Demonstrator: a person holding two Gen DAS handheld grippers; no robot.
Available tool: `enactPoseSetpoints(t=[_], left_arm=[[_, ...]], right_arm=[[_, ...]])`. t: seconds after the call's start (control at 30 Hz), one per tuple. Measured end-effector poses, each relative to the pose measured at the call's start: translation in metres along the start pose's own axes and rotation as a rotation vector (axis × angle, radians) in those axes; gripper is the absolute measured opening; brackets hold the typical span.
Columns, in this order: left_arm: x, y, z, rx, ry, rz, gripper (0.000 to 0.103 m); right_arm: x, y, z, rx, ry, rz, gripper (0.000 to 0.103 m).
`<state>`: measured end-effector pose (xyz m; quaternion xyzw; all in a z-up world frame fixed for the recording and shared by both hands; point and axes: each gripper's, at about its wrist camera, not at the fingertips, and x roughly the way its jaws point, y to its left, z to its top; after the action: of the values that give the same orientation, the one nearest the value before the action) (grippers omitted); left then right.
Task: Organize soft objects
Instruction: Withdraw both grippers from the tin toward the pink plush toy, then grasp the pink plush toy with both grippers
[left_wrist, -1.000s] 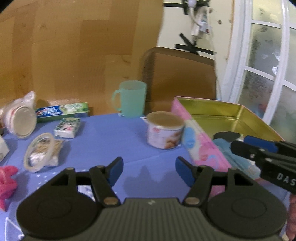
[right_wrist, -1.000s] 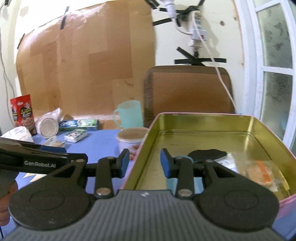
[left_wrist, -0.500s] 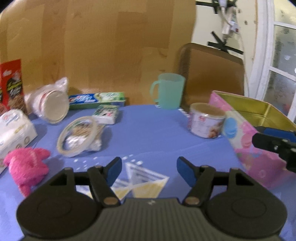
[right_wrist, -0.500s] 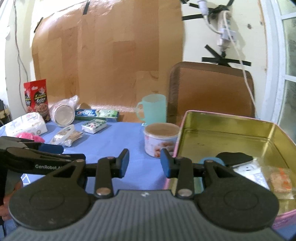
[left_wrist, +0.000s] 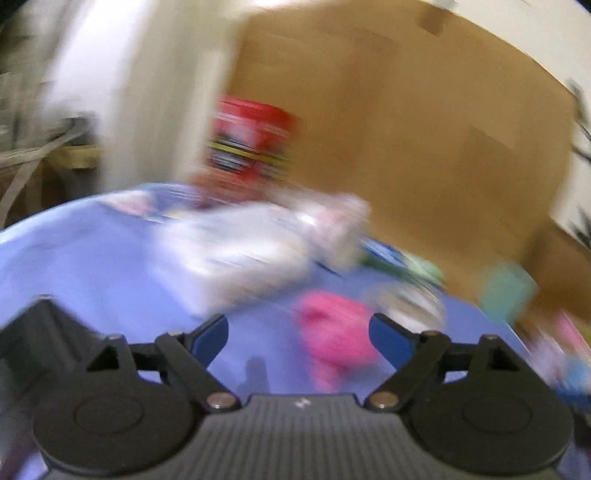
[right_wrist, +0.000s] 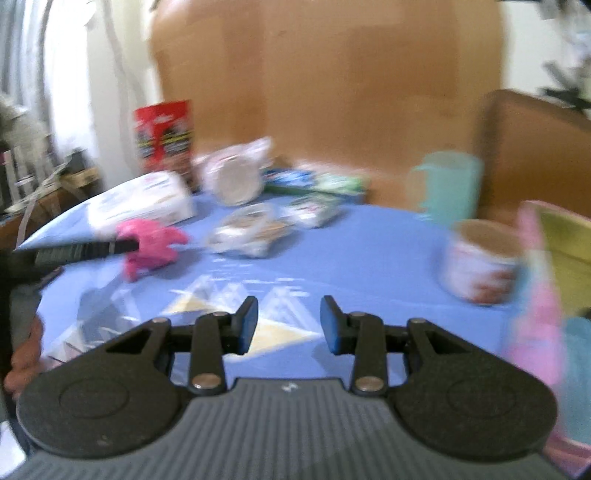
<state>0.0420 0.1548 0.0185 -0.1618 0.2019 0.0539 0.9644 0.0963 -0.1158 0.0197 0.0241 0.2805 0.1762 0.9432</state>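
A pink plush toy (left_wrist: 334, 338) lies on the blue tablecloth (left_wrist: 92, 266), just ahead of my left gripper (left_wrist: 298, 338) and slightly right of its middle. The left gripper is open and empty. The view is blurred by motion. In the right wrist view the pink plush toy (right_wrist: 151, 245) lies at the left, and the left gripper's finger (right_wrist: 81, 251) reaches up to it. My right gripper (right_wrist: 289, 323) is open and empty over the cloth. The pink tin box (right_wrist: 543, 295) stands at the right edge.
A white soft pack (right_wrist: 144, 201), a red snack box (right_wrist: 164, 134), a bagged round lid (right_wrist: 234, 177), a toothpaste box (right_wrist: 314, 181), a small packet (right_wrist: 314, 210), a clear bag (right_wrist: 247, 230), a teal mug (right_wrist: 448, 190) and a printed cup (right_wrist: 480, 258) stand on the table.
Both grippers have swung left, away from the tin box. The left gripper has closed in on the pink plush toy, which now sits between its open fingers' line of sight.
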Motion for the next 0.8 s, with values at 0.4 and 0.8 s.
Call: enactPoseSetpoints(t=[0.4,0.8], left_arm=[[-0.012,0.019,-0.004,-0.124,-0.084,0.048,0.100],[-0.001,0.020,0.000,-0.106,-0.065,0.024,0.100]], right_arm=[[0.124,0.078,0.041,-0.004,0.138,0.239,0.067],[0.080,0.061,0.016,-0.077,0.094,0.170,0.005]])
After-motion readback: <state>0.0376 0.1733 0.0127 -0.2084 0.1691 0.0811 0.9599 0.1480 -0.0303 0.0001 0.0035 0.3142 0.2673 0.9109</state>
